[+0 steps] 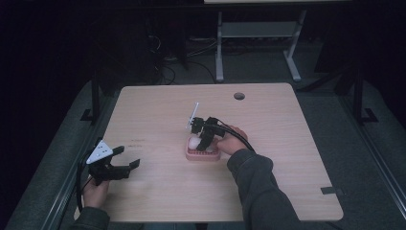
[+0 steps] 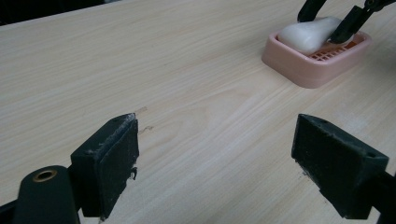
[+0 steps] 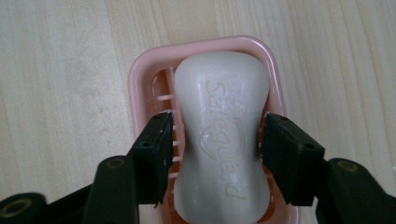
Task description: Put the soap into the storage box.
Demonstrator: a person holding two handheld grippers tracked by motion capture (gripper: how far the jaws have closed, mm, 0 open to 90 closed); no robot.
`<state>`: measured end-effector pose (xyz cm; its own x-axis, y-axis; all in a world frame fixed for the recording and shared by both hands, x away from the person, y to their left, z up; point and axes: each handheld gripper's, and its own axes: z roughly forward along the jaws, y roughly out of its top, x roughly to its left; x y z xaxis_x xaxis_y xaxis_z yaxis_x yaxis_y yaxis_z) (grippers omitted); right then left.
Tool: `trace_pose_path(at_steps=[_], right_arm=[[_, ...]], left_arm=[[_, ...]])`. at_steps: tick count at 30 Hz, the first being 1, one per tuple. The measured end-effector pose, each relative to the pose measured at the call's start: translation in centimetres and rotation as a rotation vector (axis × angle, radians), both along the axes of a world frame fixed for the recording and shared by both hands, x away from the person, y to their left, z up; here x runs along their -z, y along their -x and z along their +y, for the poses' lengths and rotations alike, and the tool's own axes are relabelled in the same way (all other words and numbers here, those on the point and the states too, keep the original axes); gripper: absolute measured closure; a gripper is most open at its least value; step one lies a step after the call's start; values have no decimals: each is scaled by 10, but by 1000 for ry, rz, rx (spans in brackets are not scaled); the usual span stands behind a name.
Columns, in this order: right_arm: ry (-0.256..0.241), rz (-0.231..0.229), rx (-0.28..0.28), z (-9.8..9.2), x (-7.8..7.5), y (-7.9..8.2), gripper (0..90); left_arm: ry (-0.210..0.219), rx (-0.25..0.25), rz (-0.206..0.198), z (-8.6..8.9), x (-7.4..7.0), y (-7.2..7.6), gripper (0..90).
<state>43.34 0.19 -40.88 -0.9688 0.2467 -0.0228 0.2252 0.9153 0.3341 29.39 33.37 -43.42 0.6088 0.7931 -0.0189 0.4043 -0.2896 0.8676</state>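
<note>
Soap bar (image 3: 223, 140) lies in the pink soap dish (image 3: 140, 70), mid-tabletop (image 1: 297, 143); right claw (image 3: 215, 144) clamps its narrow waist. Left claw (image 2: 219, 163) idles open (well apart). Risk: slick soap may squirt free, or the dish lift along

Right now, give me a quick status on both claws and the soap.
Right claw closed on soap bar, at its narrow waist. Soap sits in pink dish. Left claw open, hovering over bare table, clear of the dish. Nothing in the way.
</note>
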Motion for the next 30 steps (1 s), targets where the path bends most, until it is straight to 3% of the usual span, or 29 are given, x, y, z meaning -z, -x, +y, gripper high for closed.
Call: trace_pose_path(at_steps=[30], right_arm=[[-99, 5, 74, -29, -17, 4, 375]], left_arm=[[-7, 4, 4, -1, 0, 0, 144]])
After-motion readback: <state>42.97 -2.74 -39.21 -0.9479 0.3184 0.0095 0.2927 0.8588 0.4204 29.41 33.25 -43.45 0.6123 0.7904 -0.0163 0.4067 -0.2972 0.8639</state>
